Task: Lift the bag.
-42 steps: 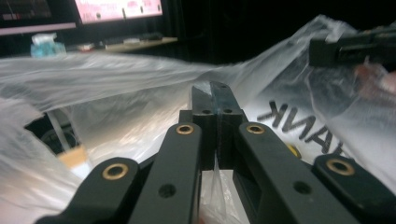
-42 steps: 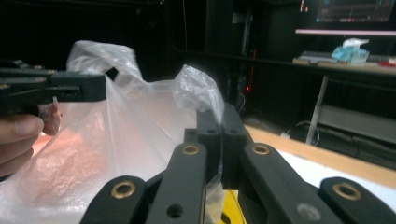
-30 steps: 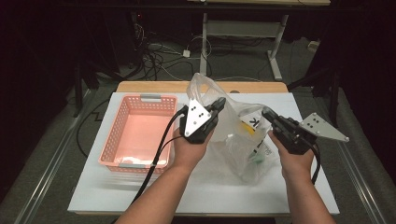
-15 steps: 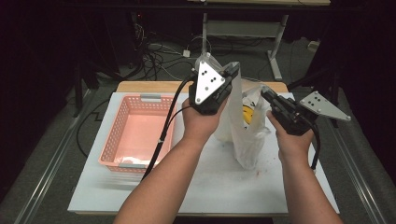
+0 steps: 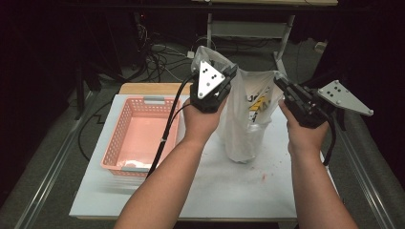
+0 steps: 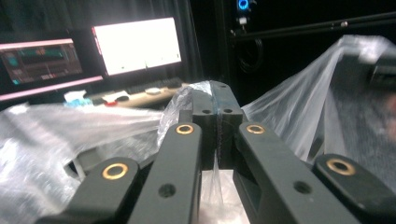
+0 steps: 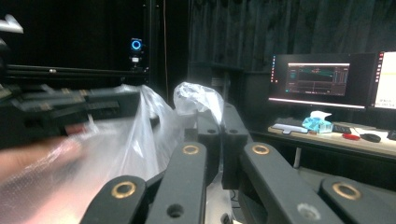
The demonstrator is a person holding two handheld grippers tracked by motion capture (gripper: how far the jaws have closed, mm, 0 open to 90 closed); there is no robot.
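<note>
Plastic bag (image 5: 246, 119) higher, now hanging upright.

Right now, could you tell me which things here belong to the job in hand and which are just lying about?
In the job:
plastic bag
left gripper
right gripper

Lying about:
pink basket
white table

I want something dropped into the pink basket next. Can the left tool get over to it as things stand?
Probably not yet. The way to the pink basket looks free, just beside the left tool, but that tool is shut on the plastic bag rim, as is the right tool, so it would drag the bag along.
</note>
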